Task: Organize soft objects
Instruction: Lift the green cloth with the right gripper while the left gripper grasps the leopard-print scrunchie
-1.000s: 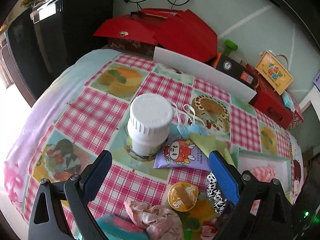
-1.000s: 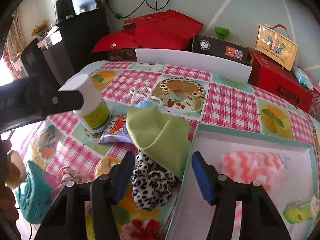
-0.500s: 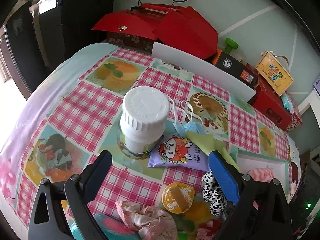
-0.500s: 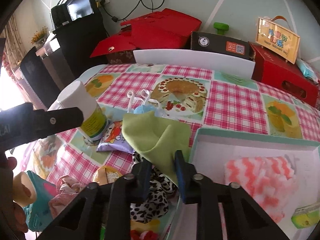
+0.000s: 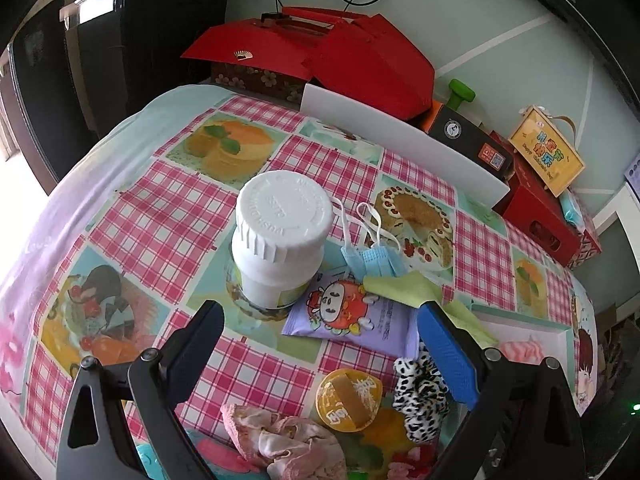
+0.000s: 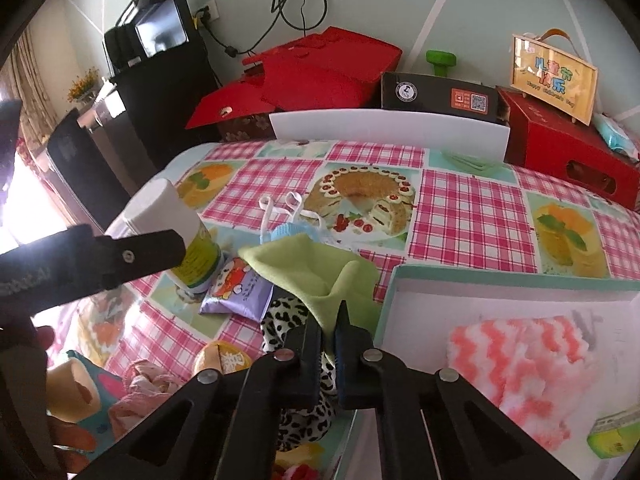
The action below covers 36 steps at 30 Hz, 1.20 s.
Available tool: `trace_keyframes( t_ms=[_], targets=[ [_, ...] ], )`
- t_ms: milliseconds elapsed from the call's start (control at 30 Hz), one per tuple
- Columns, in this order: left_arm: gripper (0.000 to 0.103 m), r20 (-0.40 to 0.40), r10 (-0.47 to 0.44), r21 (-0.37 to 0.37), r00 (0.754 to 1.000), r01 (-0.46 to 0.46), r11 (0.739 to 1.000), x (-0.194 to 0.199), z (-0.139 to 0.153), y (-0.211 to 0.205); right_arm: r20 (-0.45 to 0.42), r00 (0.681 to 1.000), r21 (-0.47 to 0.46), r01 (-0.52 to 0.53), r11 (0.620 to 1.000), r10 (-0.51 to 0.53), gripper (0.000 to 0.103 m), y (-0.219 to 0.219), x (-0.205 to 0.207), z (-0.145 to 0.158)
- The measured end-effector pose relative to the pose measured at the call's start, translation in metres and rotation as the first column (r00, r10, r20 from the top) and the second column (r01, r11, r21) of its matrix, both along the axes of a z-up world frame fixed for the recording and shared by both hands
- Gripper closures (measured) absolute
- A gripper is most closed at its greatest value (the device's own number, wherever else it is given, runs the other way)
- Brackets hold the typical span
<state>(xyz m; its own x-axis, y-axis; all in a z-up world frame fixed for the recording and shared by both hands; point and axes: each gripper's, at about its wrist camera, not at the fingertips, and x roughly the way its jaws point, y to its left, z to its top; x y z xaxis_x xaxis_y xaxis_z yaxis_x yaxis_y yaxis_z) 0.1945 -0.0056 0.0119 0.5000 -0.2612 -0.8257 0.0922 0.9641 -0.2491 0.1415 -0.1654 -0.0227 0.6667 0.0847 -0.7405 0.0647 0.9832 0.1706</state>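
A light green cloth point(image 6: 312, 268) lies crumpled by the teal-rimmed white box point(image 6: 480, 276). My right gripper point(image 6: 328, 320) is closing tight, and its pads pinch the cloth's near edge. Under the cloth sits a leopard-print fabric point(image 6: 288, 316). A pink-and-white fluffy cloth point(image 6: 528, 352) rests inside the box. A blue face mask point(image 5: 372, 258) lies beyond the green cloth point(image 5: 404, 288). My left gripper point(image 5: 320, 320) hangs open above a purple wipes pack point(image 5: 352, 312), holding nothing. Pink crumpled fabric point(image 5: 280, 440) lies near the front edge.
A white capped bottle point(image 5: 280, 236) stands left of the wipes pack. An orange round cup point(image 5: 348, 400) lies beside the leopard fabric point(image 5: 420, 392). A white board point(image 6: 388, 132) and red boxes point(image 6: 320, 68) line the back of the checked tablecloth. A small green carton point(image 6: 612, 432) sits in the box.
The right gripper's jaws went from wide open to shut, pinching the green cloth's edge. The left gripper stayed open and barely shifted.
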Motion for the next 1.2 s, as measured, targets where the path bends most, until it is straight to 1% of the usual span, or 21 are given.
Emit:
trace_keyframes(
  t_ms=[133,300,500,700,800,967,1200],
  targets=[
    [0.006,-0.003,-0.003,0.002,1.000,0.003,1.000,0.001,0.000,0.000,0.029,1.000,0.043,0.000,0.999,-0.001,0.098,-0.005,-0.003,0.007],
    [0.006,-0.013,-0.016,0.011,1.000,0.017,1.000,0.001,0.003,0.000,0.056,0.998,0.067,0.011,0.998,-0.015,0.098,-0.012,-0.008,0.017],
    [0.006,-0.036,-0.033,0.009,0.999,0.033,0.999,0.000,0.002,-0.004,0.105,0.994,0.067,0.032,0.997,-0.039,0.098,-0.020,-0.018,0.036],
    [0.006,-0.038,-0.068,0.008,0.997,0.069,0.998,-0.004,0.003,-0.013,0.175,0.981,0.065,0.079,0.995,-0.089,0.098,-0.034,-0.039,0.062],
    [0.006,-0.035,-0.105,0.013,0.994,0.106,0.994,-0.008,0.005,-0.022,0.211,0.971,0.062,0.102,0.993,-0.113,0.098,-0.041,-0.052,0.076],
    [0.008,-0.051,-0.186,0.032,0.981,0.187,0.982,-0.016,0.001,-0.043,0.258,0.954,0.050,0.146,0.988,-0.154,0.098,-0.053,-0.074,0.094],
    [0.022,-0.109,-0.285,0.077,0.952,0.293,0.953,-0.029,-0.015,-0.073,0.261,0.945,0.020,0.201,0.979,-0.200,0.098,-0.066,-0.098,0.103]
  ],
)
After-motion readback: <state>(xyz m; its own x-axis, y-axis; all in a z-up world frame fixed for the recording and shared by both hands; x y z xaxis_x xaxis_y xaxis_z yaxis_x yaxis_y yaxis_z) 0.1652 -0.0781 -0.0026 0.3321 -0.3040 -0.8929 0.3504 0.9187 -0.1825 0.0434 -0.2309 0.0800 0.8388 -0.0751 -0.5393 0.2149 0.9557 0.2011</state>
